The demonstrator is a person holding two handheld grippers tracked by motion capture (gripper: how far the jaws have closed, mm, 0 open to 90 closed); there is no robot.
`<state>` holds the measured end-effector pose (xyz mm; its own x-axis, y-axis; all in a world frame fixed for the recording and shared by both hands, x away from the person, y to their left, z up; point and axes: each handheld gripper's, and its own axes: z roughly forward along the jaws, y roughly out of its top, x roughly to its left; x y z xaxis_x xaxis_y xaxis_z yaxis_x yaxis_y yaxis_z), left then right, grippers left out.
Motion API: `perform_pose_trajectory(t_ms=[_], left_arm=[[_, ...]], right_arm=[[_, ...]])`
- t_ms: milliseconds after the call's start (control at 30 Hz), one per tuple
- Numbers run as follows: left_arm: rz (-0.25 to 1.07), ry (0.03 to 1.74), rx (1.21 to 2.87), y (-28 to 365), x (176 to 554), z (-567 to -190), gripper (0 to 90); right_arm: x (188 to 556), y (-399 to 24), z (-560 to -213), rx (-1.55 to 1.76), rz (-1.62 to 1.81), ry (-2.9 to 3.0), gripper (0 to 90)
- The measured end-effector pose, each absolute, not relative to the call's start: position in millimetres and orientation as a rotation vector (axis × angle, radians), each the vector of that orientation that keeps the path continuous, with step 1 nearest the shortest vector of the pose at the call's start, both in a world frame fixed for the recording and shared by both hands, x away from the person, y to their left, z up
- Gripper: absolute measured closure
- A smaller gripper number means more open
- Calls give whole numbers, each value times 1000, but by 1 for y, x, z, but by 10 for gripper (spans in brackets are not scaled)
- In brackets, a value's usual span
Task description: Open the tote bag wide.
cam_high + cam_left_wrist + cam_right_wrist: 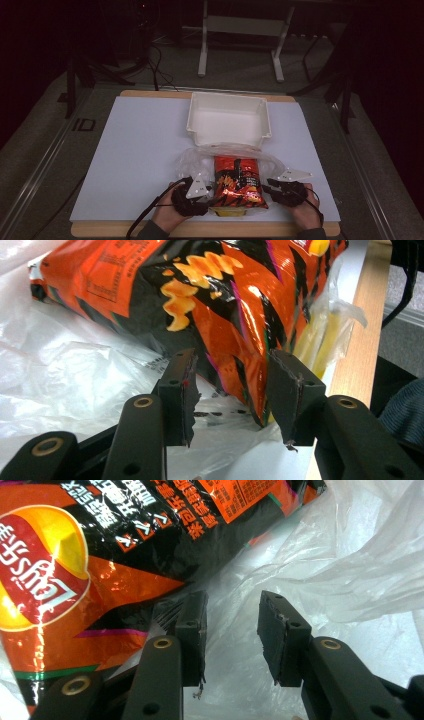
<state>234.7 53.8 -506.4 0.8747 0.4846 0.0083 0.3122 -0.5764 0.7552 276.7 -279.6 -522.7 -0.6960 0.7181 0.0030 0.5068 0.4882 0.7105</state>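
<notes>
One glossy, crinkled foil chip bag (238, 186), orange-red with black jagged stripes, yellow curly snack pictures and a red-and-yellow round logo, lies flat on the white table mat (135, 150). Its far end sits inside one thin, clear, wrinkled plastic bag (192, 159), whose film spreads out on both sides of it. The chip bag lies between the two grippers, near the mat's front edge.

The left gripper (231, 390) has matte black jaws with rough, worn pads, set moderately apart. The bag's lower corner pokes into the gap between them, and clear film lies beneath; whether the pads press on the foil cannot be told. The right gripper (231, 625) also stands moderately open, with crumpled clear film between and beyond its fingers and the chip bag's edge just beside one finger (192, 630); nothing appears pinched.

Beyond the fingertips, past the plastic bag, stands one white, smooth, rectangular plastic tray (228, 102) with raised walls.
</notes>
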Motion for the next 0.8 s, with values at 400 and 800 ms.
perform_pose_trajectory(t_ms=[400,800], left_arm=[[259,514,2290,40,231,-511,763],[199,533,2190,45,239,-491,844]], right_arm=[[277,-283,-525,1037,998,2446,639],[273,-285,-518,992,1013,2455,615]])
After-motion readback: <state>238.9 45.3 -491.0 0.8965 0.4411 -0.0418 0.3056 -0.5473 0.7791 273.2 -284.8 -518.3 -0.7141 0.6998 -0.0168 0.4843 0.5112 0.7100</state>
